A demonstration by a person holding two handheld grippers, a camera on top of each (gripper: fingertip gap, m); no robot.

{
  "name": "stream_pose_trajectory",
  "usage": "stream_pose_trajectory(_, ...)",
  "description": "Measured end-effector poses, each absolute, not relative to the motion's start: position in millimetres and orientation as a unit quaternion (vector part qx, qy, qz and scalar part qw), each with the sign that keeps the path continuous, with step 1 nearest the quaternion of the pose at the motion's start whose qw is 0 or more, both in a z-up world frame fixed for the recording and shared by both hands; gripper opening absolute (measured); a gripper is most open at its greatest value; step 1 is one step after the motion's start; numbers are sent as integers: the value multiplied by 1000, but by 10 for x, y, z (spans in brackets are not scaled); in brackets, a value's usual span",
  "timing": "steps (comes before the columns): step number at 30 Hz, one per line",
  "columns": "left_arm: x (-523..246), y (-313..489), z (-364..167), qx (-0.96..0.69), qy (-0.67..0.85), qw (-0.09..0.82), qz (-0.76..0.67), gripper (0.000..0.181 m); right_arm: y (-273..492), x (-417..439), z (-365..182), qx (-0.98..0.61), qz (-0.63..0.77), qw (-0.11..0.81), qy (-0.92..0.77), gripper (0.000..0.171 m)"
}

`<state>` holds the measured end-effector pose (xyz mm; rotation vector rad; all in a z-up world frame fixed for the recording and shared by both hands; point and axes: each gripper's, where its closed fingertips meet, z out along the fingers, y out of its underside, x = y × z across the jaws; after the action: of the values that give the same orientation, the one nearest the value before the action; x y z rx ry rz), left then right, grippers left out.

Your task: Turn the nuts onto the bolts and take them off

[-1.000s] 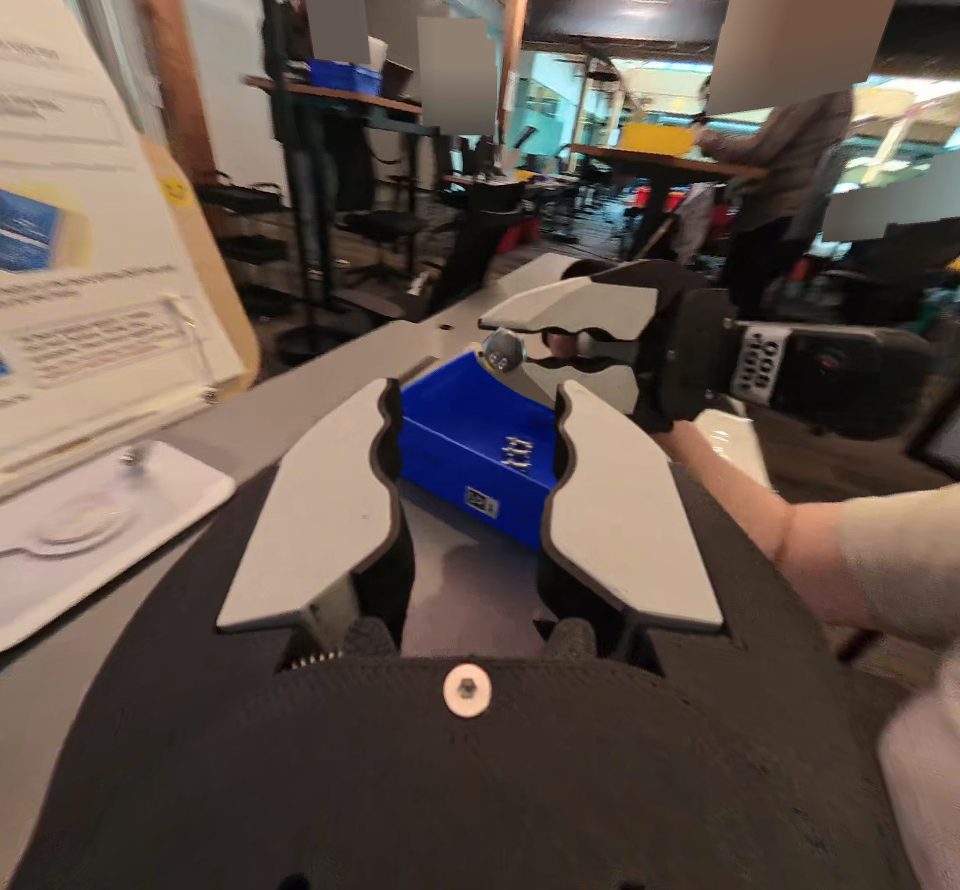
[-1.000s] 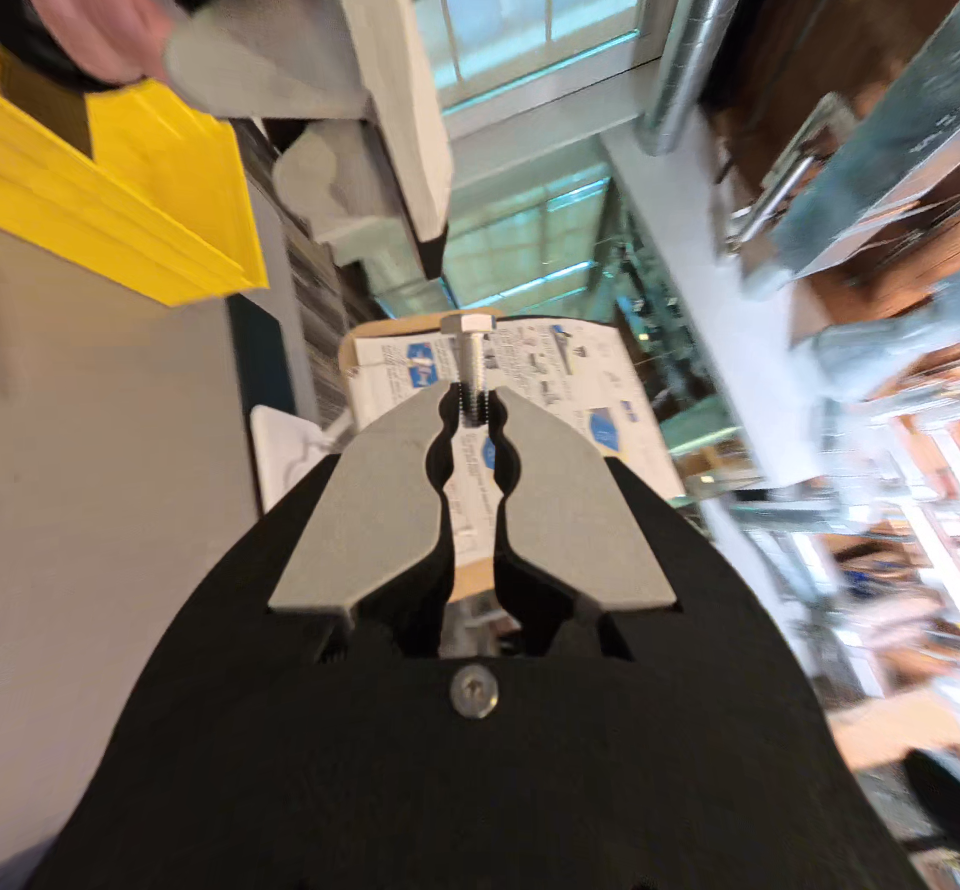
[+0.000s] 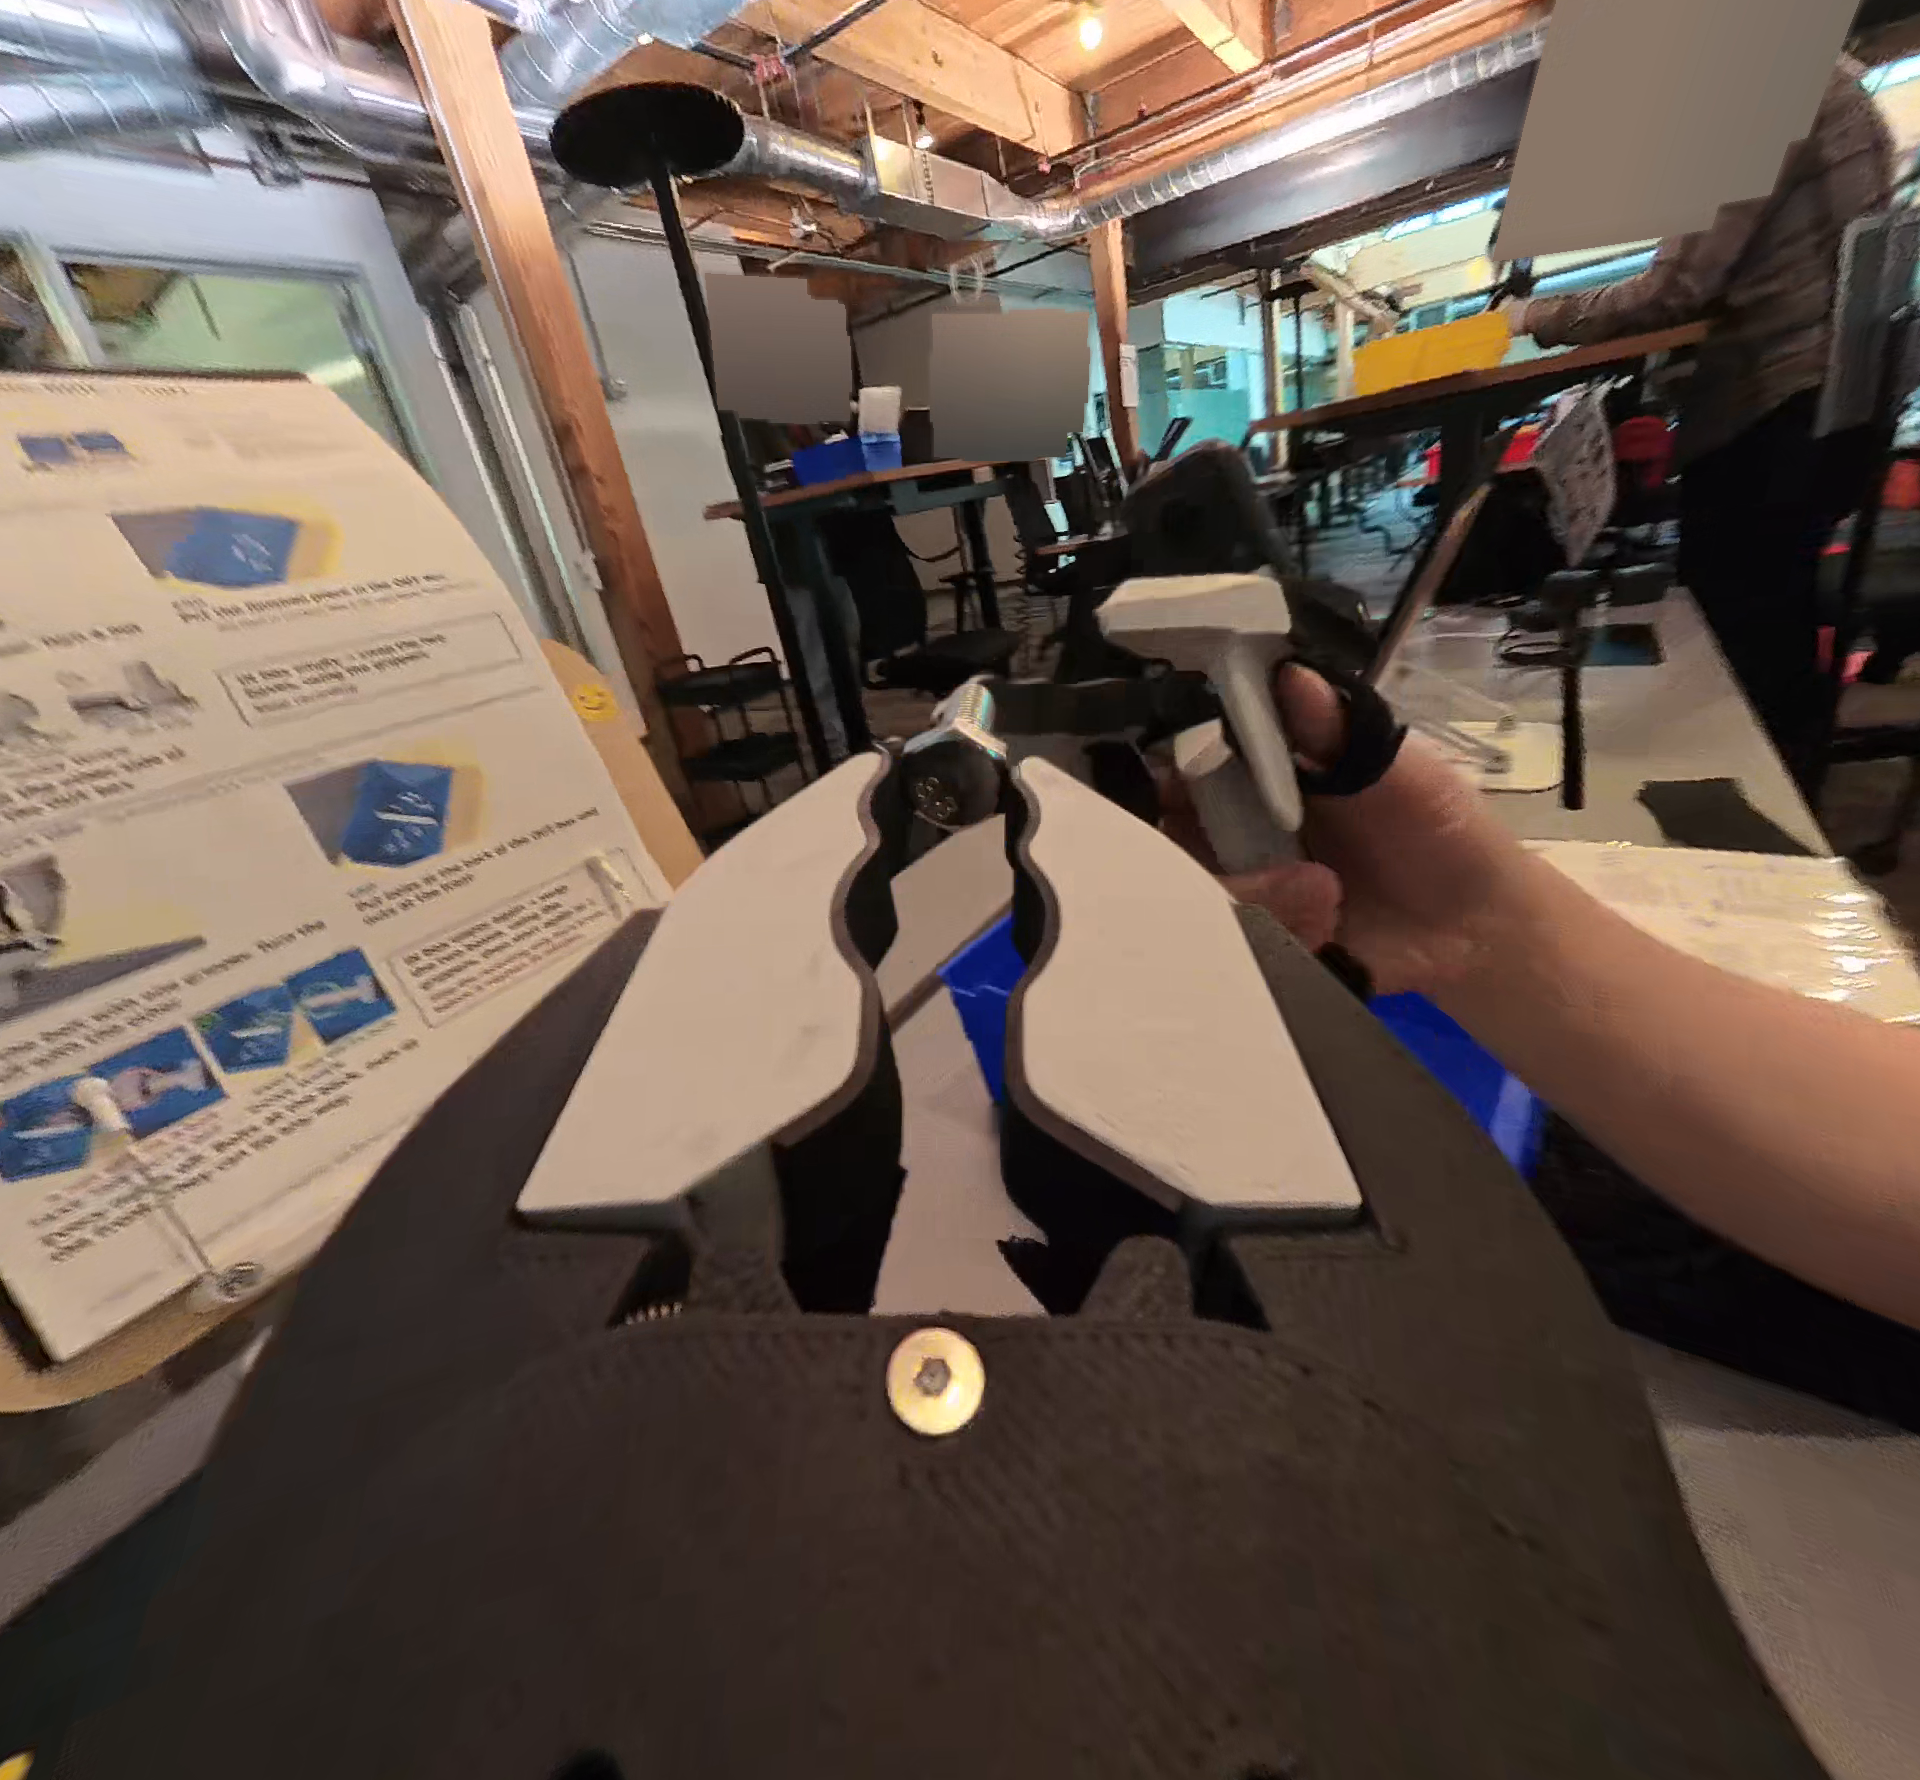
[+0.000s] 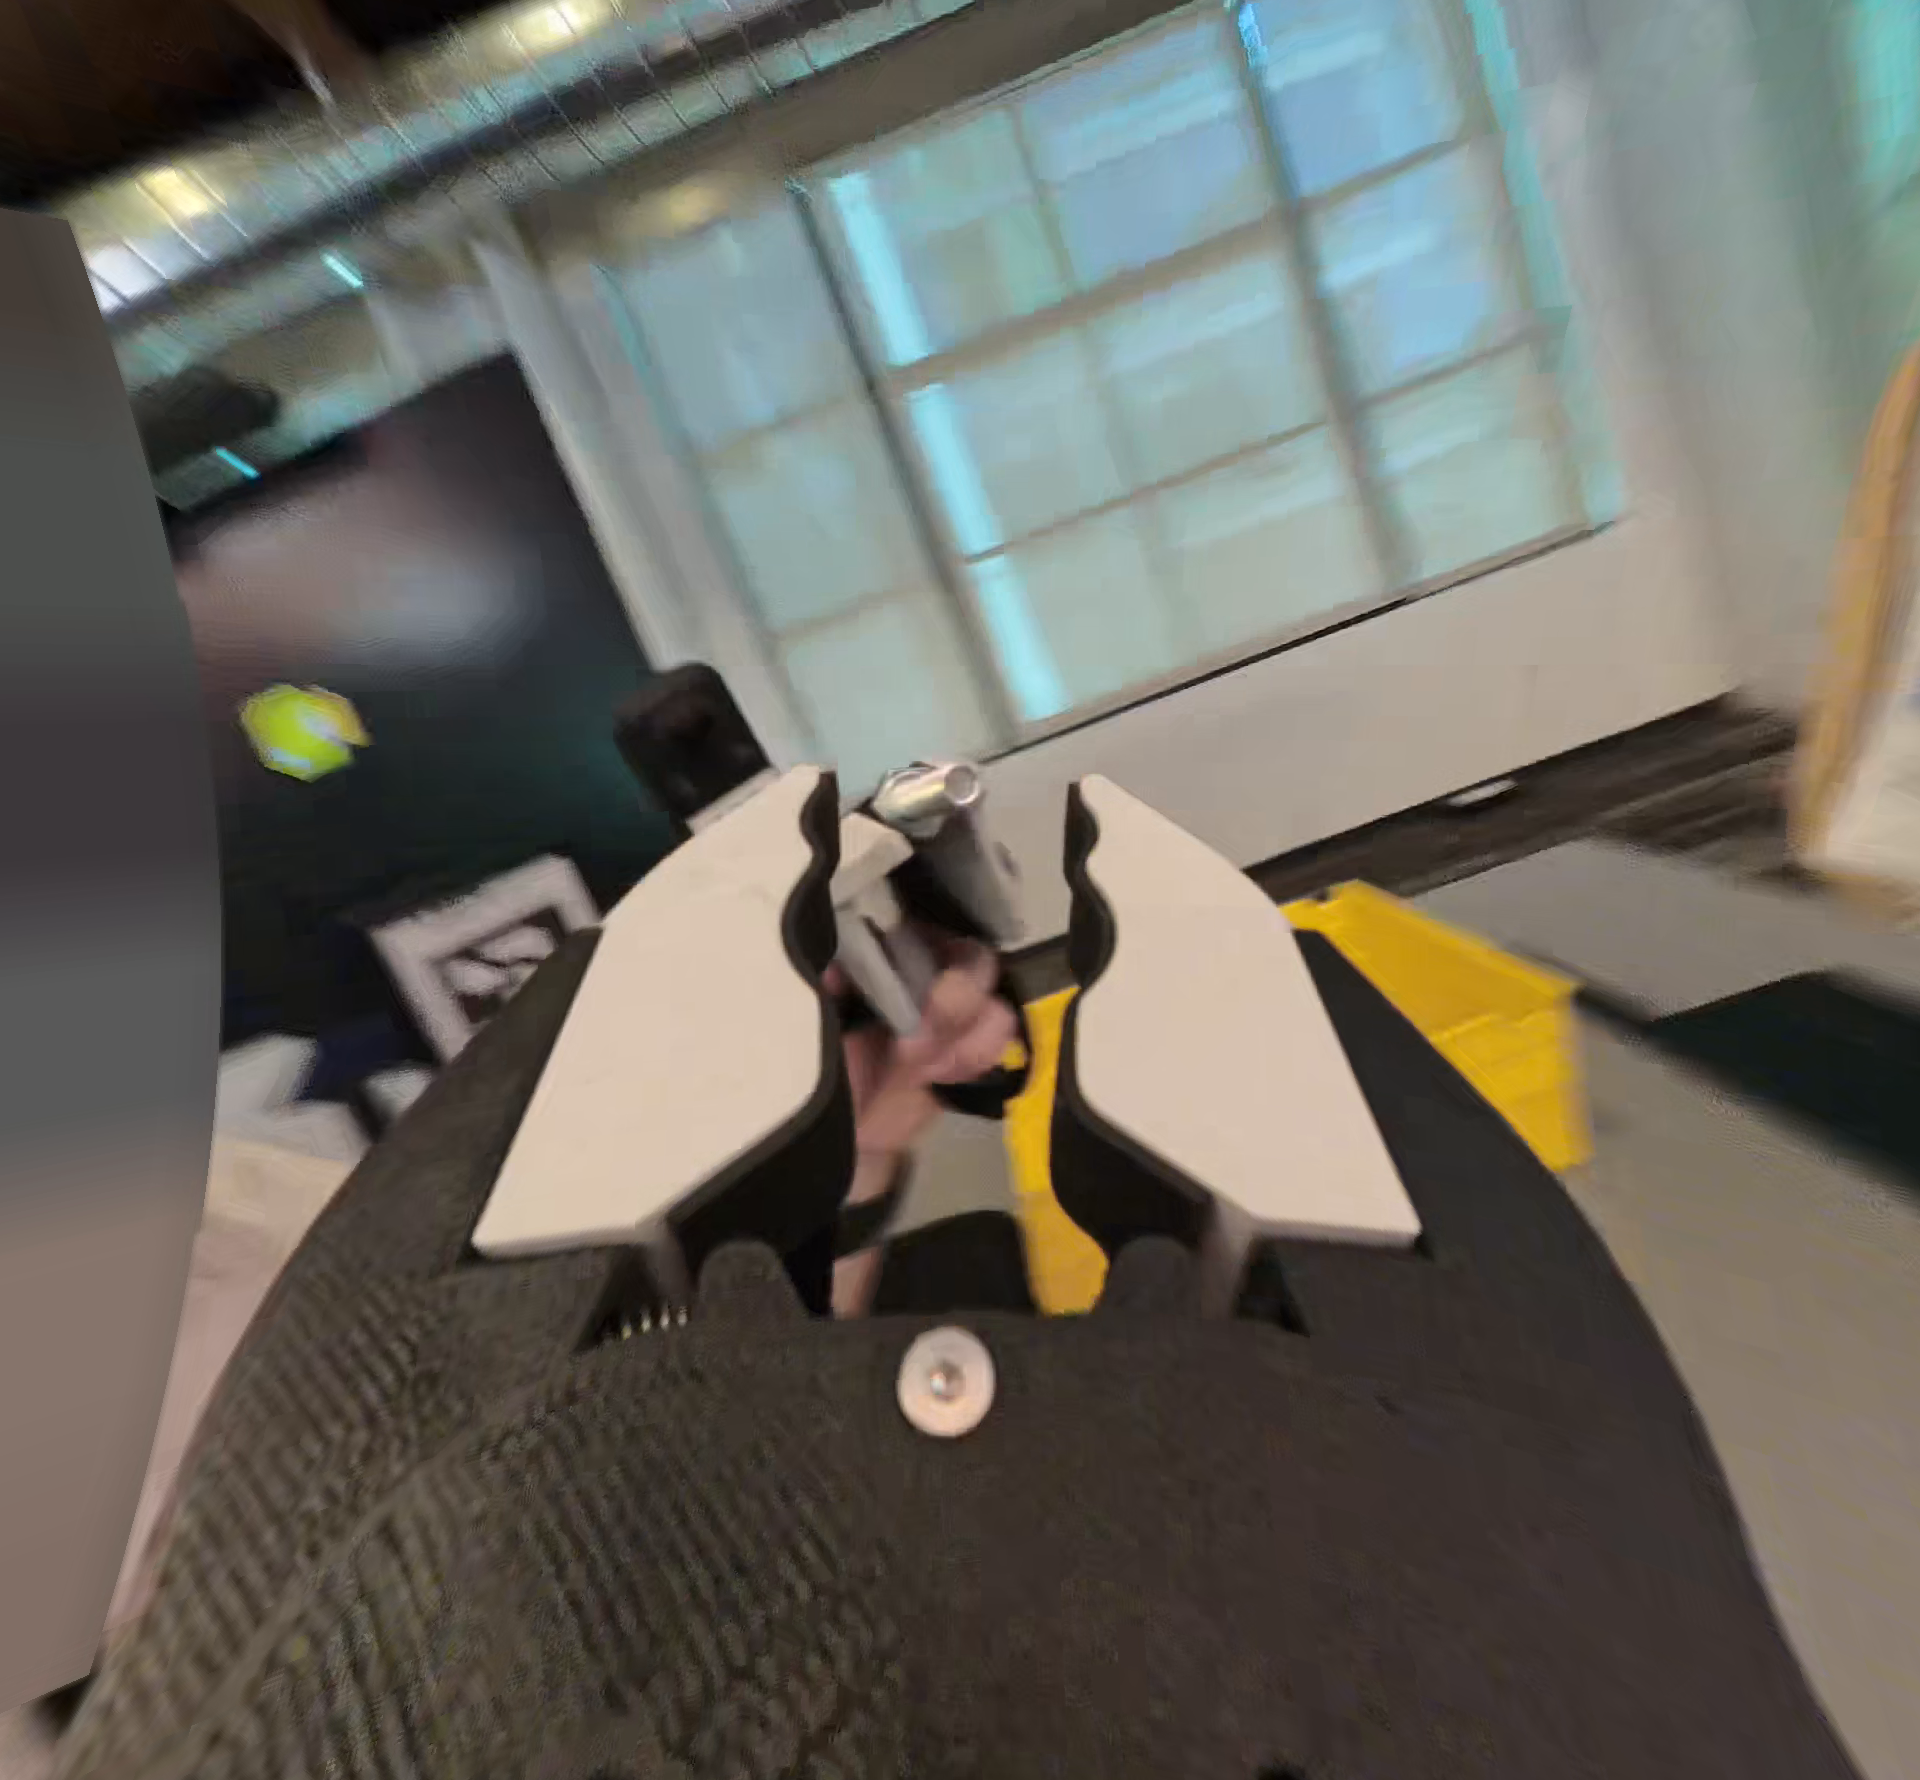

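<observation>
Fingers (image 3: 790, 951) around bolt (image 3: 951, 780) — silvery, hex-headed

The left gripper (image 3: 943, 785) occupies the lower centre of the left wrist view, its two grey fingers (image 3: 748, 982) converging toward the tips, where they clamp a hexagonal metal part; a narrow gap remains between them lower down. At the right of that frame, the person's right hand (image 3: 1382, 857) grips a white handle, with the bare forearm (image 3: 1683, 1065) extending to the right edge. The right gripper (image 4: 948, 811) fills the lower centre of the right wrist view, jaws spread apart and empty. Between its fingers, farther off, the left hand (image 4: 935, 1034) appears, blurred.
</observation>
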<state>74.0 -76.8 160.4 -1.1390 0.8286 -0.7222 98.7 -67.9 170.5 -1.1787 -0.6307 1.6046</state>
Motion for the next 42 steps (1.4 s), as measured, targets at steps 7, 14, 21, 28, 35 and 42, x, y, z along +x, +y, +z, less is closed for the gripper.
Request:
stream_pose_trajectory(7,865,-782,1499,-511,409,710,-259,17,-682,852,1583,-488,739,405,-230,23)
stream_pose_trajectory(14,926,-786,1397,-522,432,687,-261,17,-700,900,1545,-507,713,405,-266,10)
stream_pose_trajectory(21,950,-659,1144,-592,441,633,-235,45,-733,999,1507,-575,489,541,-371,11)
stream_pose_trajectory(28,1127,-766,993,-588,487,605,-226,44,-780,1049,1325,-626,274,573,-453,11)
stream_pose_trajectory(35,1172,-702,948,-567,492,629,-202,30,-773,1044,1248,-646,262,555,-454,11)
stream_pose_trajectory(42,1221,-687,832,-558,515,624,-183,24,-735,1065,1171,-666,259,537,-448,11)
